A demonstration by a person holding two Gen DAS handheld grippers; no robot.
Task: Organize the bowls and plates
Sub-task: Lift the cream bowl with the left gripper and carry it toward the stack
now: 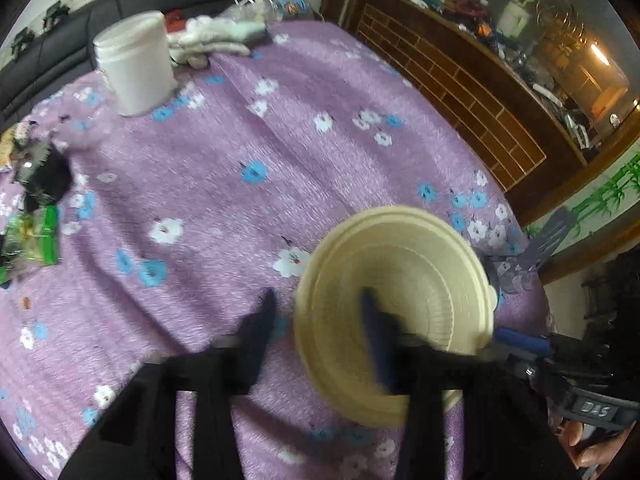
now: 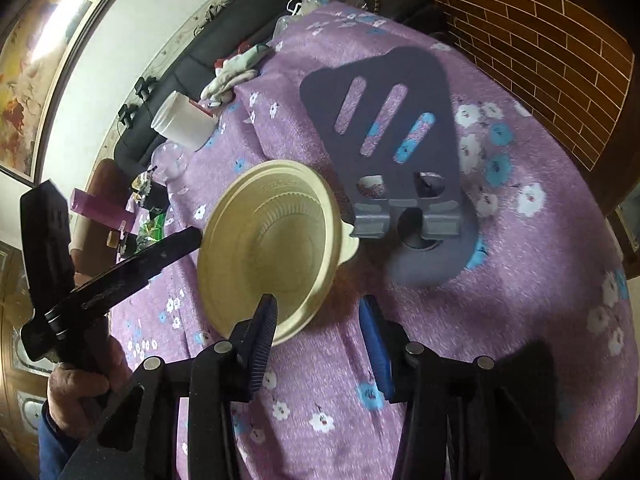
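Observation:
A cream plastic bowl point(image 1: 400, 312) with a ribbed inside sits on the purple flowered tablecloth point(image 1: 224, 184); it also shows in the right wrist view point(image 2: 272, 248). My left gripper point(image 1: 319, 294) straddles the bowl's left rim, with one finger outside over the cloth and the other inside. A gap shows beside the rim, so it is open. Its outer finger point(image 2: 172, 250) reaches the rim from the left. My right gripper point(image 2: 318, 302) is open across the near rim, its right finger clear of the bowl. Its blue finger point(image 1: 520, 342) shows at the bowl's right.
A dark grey slotted stand point(image 2: 380, 120) lies right behind the bowl. A white jar point(image 1: 134, 64), a heap of pale cloth point(image 1: 212, 38) and snack packets point(image 1: 36, 236) sit along the far and left edges. A brown cabinet point(image 1: 460, 92) stands beyond the table.

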